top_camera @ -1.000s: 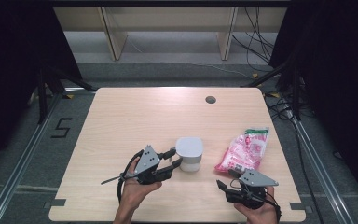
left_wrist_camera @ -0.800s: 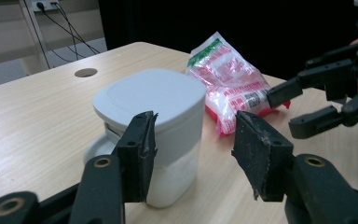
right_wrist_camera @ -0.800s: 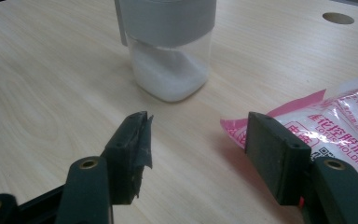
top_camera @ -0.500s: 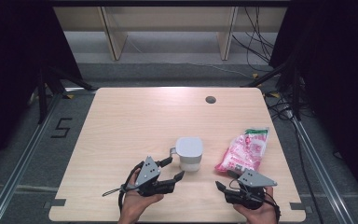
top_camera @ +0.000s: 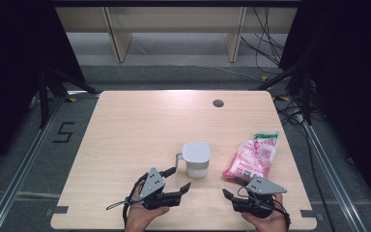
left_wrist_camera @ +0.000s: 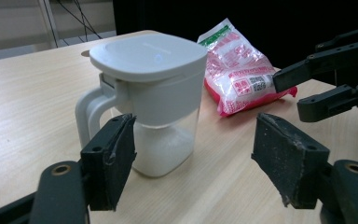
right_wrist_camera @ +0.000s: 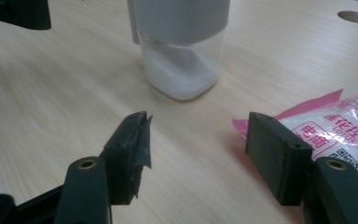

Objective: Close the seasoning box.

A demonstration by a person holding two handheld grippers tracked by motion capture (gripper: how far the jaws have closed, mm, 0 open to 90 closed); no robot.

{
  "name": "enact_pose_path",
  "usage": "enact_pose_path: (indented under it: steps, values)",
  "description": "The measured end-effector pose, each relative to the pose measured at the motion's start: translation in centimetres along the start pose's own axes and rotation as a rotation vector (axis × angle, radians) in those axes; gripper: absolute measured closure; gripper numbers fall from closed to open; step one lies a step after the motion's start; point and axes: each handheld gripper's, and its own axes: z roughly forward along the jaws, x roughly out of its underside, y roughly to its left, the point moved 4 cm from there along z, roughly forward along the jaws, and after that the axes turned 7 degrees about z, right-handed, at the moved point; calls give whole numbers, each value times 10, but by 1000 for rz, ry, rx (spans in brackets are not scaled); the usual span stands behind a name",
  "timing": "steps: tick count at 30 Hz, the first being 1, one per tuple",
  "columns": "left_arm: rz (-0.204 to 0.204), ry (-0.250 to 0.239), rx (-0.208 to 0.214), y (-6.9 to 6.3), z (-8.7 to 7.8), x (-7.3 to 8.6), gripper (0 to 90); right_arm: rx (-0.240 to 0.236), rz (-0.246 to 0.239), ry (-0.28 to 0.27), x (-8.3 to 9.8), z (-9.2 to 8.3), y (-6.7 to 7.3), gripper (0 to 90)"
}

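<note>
Jug (top_camera: 196, 159): lower middle of the high view, upright on the bench (top_camera: 140, 130), grey lid on, handle (top_camera: 178, 162) turned toward the left tongs; white powder fills its clear bottom part.
Bag (top_camera: 252, 155): pink and white, flat on the bench, right of the jug and apart from it.
Left tongs (top_camera: 178, 180): released; the jaws have just been opening and nothing is between them. In the left gripper view (left_wrist_camera: 193, 156) they stand wide, just short of the jug (left_wrist_camera: 154, 100).
Right tongs (top_camera: 231, 190): spread, holding nothing, low right of the high view; in the right gripper view (right_wrist_camera: 196, 144) one jaw sits just beside the bag (right_wrist_camera: 326, 126).
Jug handling: likely rigid plastic, smooth-walled, light to moderate with so little inside; the lid may lift off. Best hold is across the handle loop.
Bag handling: soft, crinkly film, probably slippery and saggy with shifting contents; pinch a sealed end or corner.
</note>
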Motion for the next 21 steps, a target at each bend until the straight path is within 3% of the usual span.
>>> enact_pose_path:
  steps: [3, 4, 6, 7, 8, 9, 10, 12, 13, 14, 15, 17, 19, 20, 21]
  values:
    - [6, 4, 0, -1, 1, 3, 280, -20, -11, 13, 0, 0, 1, 395]
    - [-10, -2, 2, -3, 1, 4, 280, -22, -14, 15, 1, 0, 1, 389]
    - [5, 13, -3, -1, -1, 6, 279, -14, -8, 16, 1, 0, 1, 378]
    - [-10, -3, 3, -3, -1, 6, 279, -18, -6, 19, 1, 0, 2, 375]
    - [-4, -3, 4, -3, -2, 7, 278, -5, 22, 24, 2, 0, 4, 371]
    - [-2, -3, 10, -4, -4, 7, 277, -15, -8, 18, 1, 1, 2, 366]
    - [-2, 3, 8, -4, -5, 8, 275, -23, -6, 24, 2, 2, 3, 354]
    - [9, 18, 9, -6, -9, 11, 271, -33, 10, 34, 3, 3, 5, 328]
    - [3, 2, 15, -7, -8, 11, 271, -43, 7, 47, 4, 4, 6, 318]
    - [2, 6, 15, -7, -9, 12, 271, -28, 33, 59, 6, 3, 9, 302]
    - [7, 12, 12, -8, -10, 13, 271, -32, 6, 58, 6, 3, 7, 286]
    - [14, 34, 18, -11, -11, 15, 268, -49, 21, 70, 9, 3, 8, 245]
    - [10, 32, 11, -14, -10, 17, 268, -37, 37, 87, 11, 2, 10, 220]
    - [10, 31, 7, -15, -10, 18, 269, -47, 24, 89, 13, 3, 9, 211]
    - [23, 38, 7, -18, -9, 19, 269, -57, 49, 95, 14, 3, 11, 202]
